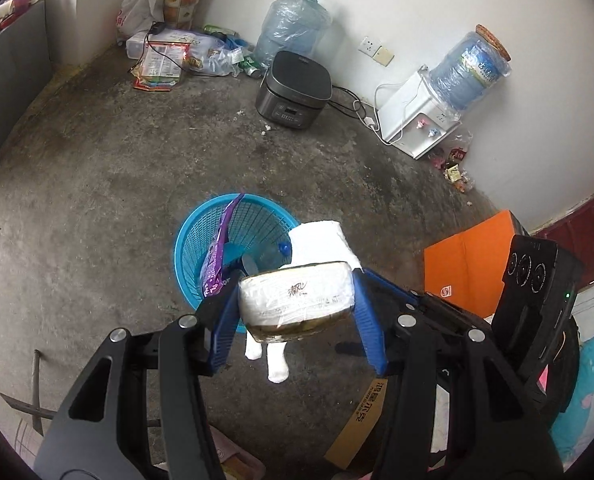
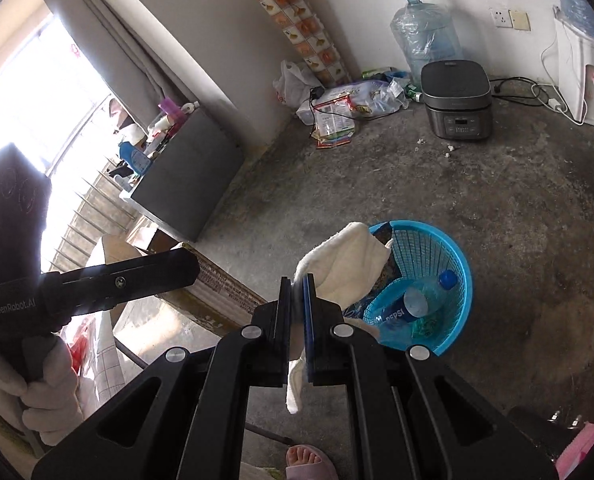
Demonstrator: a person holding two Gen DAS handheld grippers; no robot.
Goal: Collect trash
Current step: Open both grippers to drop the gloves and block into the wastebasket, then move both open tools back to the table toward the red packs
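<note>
My left gripper (image 1: 297, 300) is shut on a white plastic-wrapped food container (image 1: 297, 298) and holds it above the floor, just near the blue mesh trash basket (image 1: 193, 240). The basket holds a purple snack bag (image 1: 221, 248) and a bottle. My right gripper (image 2: 297, 284) is shut on a white cloth (image 2: 345, 256) that hangs over the basket's near rim (image 2: 457, 256). In the right wrist view a Pepsi bottle (image 2: 413, 304) lies inside the basket. The cloth also shows in the left wrist view (image 1: 321, 244) behind the container.
A dark rice cooker (image 1: 293, 92), water jugs (image 1: 293, 24), a white dispenser (image 1: 417, 124) and a pile of wrappers (image 1: 165, 60) line the far wall. An orange cardboard box (image 1: 465, 264) lies to the right. A grey cabinet (image 2: 189, 176) stands near the window.
</note>
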